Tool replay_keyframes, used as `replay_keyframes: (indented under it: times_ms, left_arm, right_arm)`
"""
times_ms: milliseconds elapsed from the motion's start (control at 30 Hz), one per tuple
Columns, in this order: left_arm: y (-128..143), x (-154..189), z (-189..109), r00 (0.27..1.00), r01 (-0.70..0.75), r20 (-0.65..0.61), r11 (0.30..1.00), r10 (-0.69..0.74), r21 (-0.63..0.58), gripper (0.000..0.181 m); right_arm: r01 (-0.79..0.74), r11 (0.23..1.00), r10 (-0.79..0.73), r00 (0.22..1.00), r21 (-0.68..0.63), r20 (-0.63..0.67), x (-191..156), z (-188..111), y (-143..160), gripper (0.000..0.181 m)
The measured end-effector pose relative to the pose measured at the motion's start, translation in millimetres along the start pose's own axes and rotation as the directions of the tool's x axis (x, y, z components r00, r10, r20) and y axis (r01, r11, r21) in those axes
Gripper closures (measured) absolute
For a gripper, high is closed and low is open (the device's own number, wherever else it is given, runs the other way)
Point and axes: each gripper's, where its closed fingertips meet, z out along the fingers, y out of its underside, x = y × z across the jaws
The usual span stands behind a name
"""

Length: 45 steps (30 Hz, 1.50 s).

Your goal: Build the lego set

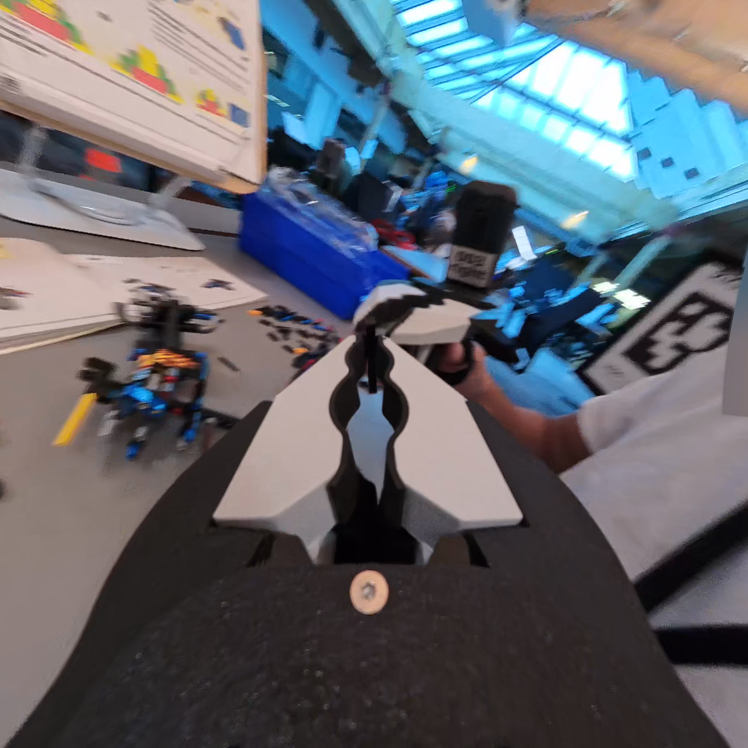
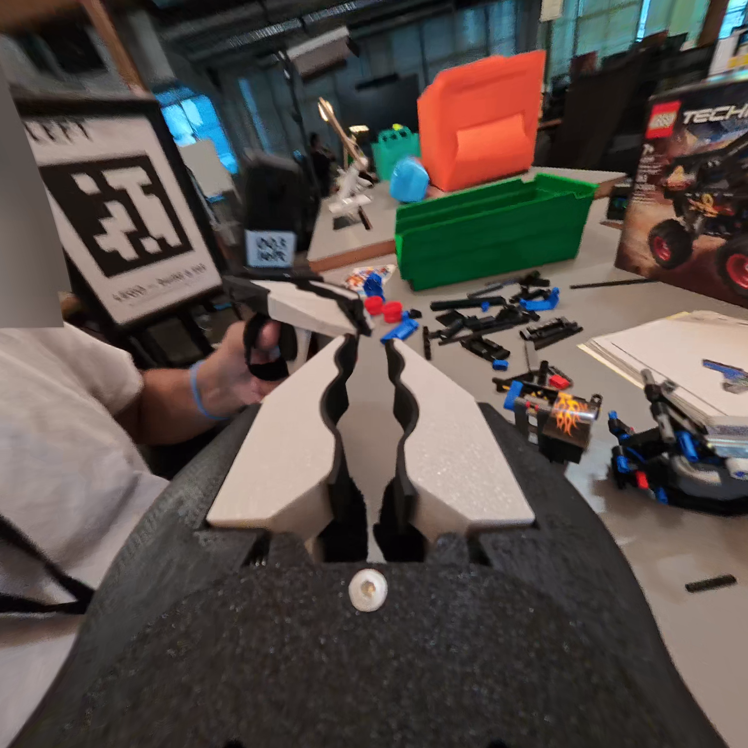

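On the grey table (image 2: 566, 587) lies the part-built blue-and-black Lego truck (image 2: 664, 457), well clear of the right gripper (image 2: 370, 344), fingers narrowly parted and empty, and the left gripper (image 1: 370, 344), pinching a thin black axle (image 1: 371, 364).

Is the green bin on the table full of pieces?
Cannot tell: the right wrist view shows the green bin only from the side, while loose pieces lie on the table before it.

A workshop-like lab hall is showing: skylights (image 1: 574, 81) glowing upper right, fiducial marker board (image 2: 117, 210) standing left, storage bin (image 2: 489, 230) sitting centre.
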Motion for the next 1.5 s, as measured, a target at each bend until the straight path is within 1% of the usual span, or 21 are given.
replay_keyframes:
  times_ms: [67, 100, 133, 200, 267, 333, 433, 567, 667, 800, 1033, 1100, 1133, 1167, 1233, 1267, 1300, 1333, 1367, 1400, 1500]
  left_arm:
    - [-3.5, 15.5, -1.9, 0.986, 0.088, -0.147, 0.996, -0.084, 0.021, 0.18]
    - [-0.8, 21.0, -0.8, 0.972, 0.128, -0.199, 0.992, -0.125, -0.002, 0.181]
    - [2.4, 23.1, 1.2, 0.963, 0.151, -0.221, 0.988, -0.152, -0.02, 0.181]
    - [11.7, 25.2, 6.2, 0.961, 0.147, -0.227, 0.988, -0.156, -0.057, 0.181]
    - [21.0, 25.0, 11.2, 0.971, 0.111, -0.201, 0.99, -0.127, -0.088, 0.18]
    - [23.0, 26.7, 13.4, 0.973, 0.105, -0.195, 0.99, -0.122, -0.096, 0.18]
    - [23.3, 22.6, 15.8, 0.981, 0.099, -0.158, 0.991, -0.113, -0.093, 0.18]
    - [20.4, 16.8, 19.1, 0.988, 0.101, -0.113, 0.994, -0.106, -0.047, 0.179]
    - [19.9, 16.5, 19.2, 0.988, 0.1, -0.114, 0.994, -0.103, -0.033, 0.179]
    - [22.5, 16.7, 20.0, 0.99, 0.091, -0.103, 0.995, -0.094, -0.037, 0.18]
    - [22.9, 11.8, 18.7, 0.993, 0.088, -0.083, 0.996, -0.089, -0.023, 0.18]
    - [21.7, 0.6, 15.6, 0.999, 0.03, -0.008, 0.999, -0.031, -0.017, 0.18]
    - [21.1, -12.1, 11.9, 0.997, -0.033, 0.071, 0.999, 0.034, -0.025, 0.18]
    - [20.9, -29.7, 6.0, 0.976, -0.119, 0.176, 0.992, 0.126, -0.052, 0.18]
    - [19.1, -60.1, -8.5, 0.9, -0.252, 0.333, 0.959, 0.282, -0.13, 0.18]
    - [18.6, -69.7, -14.0, 0.874, -0.274, 0.371, 0.948, 0.315, -0.16, 0.18]
    - [19.4, -75.8, -17.3, 0.861, -0.274, 0.389, 0.944, 0.326, -0.184, 0.18]
    - [21.2, -78.7, -18.3, 0.861, -0.264, 0.391, 0.943, 0.325, -0.202, 0.18]
    - [23.9, -79.1, -17.7, 0.868, -0.248, 0.383, 0.944, 0.316, -0.217, 0.18]
    - [27.4, -79.0, -16.4, 0.876, -0.231, 0.374, 0.945, 0.306, -0.233, 0.18]
    - [41.5, -77.5, -10.7, 0.891, -0.189, 0.351, 0.939, 0.287, -0.286, 0.18]
  right_arm:
    - [-0.05, 0.998, 0.048, 0.995, 0.027, 0.083, -4.9, -6.9, -10.5, 0.164]
    - [-0.078, 0.997, 0.074, 0.989, 0.029, 0.129, -9.4, -8.0, -12.7, 0.164]
    - [-0.107, 0.994, 0.099, 0.98, 0.034, 0.171, -14.2, -8.4, -14.1, 0.165]
    - [-0.156, 0.988, 0.147, 0.964, 0.023, 0.223, -20.3, -6.1, -11.0, 0.166]
    - [-0.189, 0.982, 0.185, 0.948, -0.01, 0.259, -25.7, -3.2, -4.3, 0.168]
    - [-0.19, 0.981, 0.194, 0.947, -0.04, 0.257, -26.4, -1.2, 3.0, 0.172]
    - [-0.189, 0.982, 0.19, 0.953, -0.03, 0.235, -21.6, -2.6, 2.9, 0.179]
    - [-0.342, 0.94, 0.333, 0.902, -0.016, 0.276, -15.2, -2.3, 0.3, 0.181]
    - [-0.437, 0.9, 0.411, 0.855, 0.011, 0.316, -12.3, -3.2, -4.8, 0.179]
    - [-0.379, 0.925, 0.365, 0.881, -0.015, 0.3, -16.3, -0.5, 0.0, 0.179]
    - [-0.395, 0.918, 0.382, 0.876, -0.017, 0.294, -13.3, 0.4, 0.7, 0.179]
    - [-0.363, 0.931, 0.347, 0.904, 0.019, 0.25, -7.6, -0.5, -3.2, 0.173]
    - [-0.33, 0.943, 0.312, 0.925, 0.051, 0.217, -2.3, -4.0, -7.9, 0.166]
    - [-0.284, 0.957, 0.272, 0.947, 0.053, 0.169, 3.6, -8.3, -9.2, 0.163]
    - [-0.141, 0.99, 0.142, 0.989, -0.027, 0.03, 17.4, -17.9, 0.7, 0.165]
    - [-0.052, 0.991, 0.047, 0.998, -0.12, -0.039, 24.1, -22.9, 14.4, 0.167]
    - [0.018, 0.973, -0.038, 0.996, -0.232, -0.082, 29.4, -27.8, 32.9, 0.167]
    - [0.056, 0.934, -0.101, 0.989, -0.353, -0.111, 35.1, -33.1, 54.9, 0.167]
    - [0.071, 0.891, -0.141, 0.982, -0.449, -0.124, 39.3, -37.5, 74.8, 0.166]
    - [0.064, 0.866, -0.148, 0.98, -0.496, -0.131, 40.4, -39.2, 89.2, 0.166]
    - [0.018, 0.837, -0.124, 0.98, -0.547, -0.158, 40.0, -38.3, 114.0, 0.166]
